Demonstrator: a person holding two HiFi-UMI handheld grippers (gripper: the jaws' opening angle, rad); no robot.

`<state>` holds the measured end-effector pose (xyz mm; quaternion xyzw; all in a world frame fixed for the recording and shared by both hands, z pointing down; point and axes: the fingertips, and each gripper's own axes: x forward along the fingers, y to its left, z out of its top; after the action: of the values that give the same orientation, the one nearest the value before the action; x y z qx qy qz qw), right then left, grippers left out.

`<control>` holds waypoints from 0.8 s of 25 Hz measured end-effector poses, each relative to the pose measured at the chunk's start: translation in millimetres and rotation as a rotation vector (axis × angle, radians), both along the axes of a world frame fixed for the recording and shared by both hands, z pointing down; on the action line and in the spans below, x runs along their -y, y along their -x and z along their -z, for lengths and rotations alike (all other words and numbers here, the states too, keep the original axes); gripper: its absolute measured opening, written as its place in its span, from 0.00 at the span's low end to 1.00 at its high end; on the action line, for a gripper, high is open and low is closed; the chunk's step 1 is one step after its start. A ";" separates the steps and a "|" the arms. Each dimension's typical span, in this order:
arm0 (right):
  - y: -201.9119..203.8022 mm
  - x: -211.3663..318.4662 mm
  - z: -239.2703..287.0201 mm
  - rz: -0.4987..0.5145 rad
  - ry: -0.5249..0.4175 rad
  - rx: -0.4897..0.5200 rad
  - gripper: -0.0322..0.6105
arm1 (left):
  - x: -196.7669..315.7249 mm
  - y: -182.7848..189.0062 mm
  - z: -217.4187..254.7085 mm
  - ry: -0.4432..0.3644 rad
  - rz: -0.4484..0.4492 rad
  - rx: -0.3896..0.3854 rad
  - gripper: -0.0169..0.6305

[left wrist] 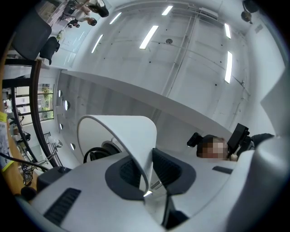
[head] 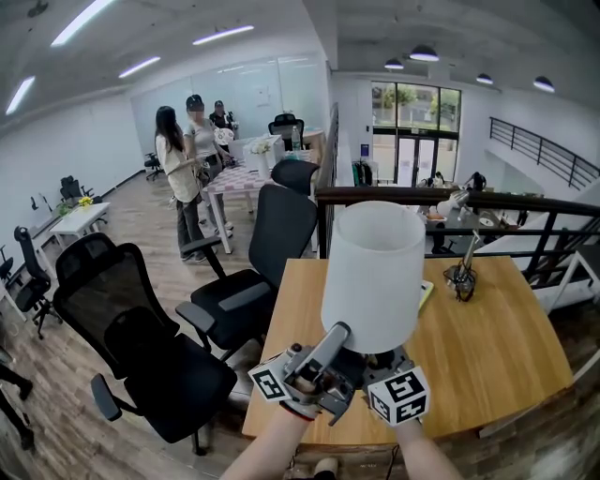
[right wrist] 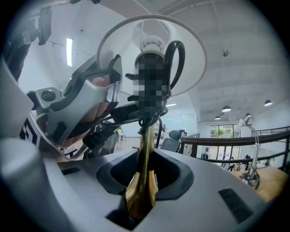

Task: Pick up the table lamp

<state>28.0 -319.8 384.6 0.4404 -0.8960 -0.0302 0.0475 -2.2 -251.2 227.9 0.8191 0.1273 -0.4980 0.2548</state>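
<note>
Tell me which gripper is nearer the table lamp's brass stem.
Right. The right gripper is shut on the brass stem itself. The left gripper pinches the lower rim of the white shade, off the stem.

An open-plan office — black swivel chairs (head: 131,328) stand beside a wooden tabletop (head: 497,356), white desks (head: 79,218) line the wall, strip lights (head: 82,19) run along the ceiling, and people (head: 187,155) stand talking by a far table (head: 239,178).
</note>
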 end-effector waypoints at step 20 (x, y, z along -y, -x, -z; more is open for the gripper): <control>-2.5 -21.2 13.8 0.005 -0.029 0.010 0.22 | -25.3 -4.4 11.9 -0.021 0.006 0.009 0.12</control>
<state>30.5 -298.7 370.8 0.4389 -0.8968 -0.0411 0.0367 2.2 -225.9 216.0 0.8242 0.1292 -0.4937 0.2452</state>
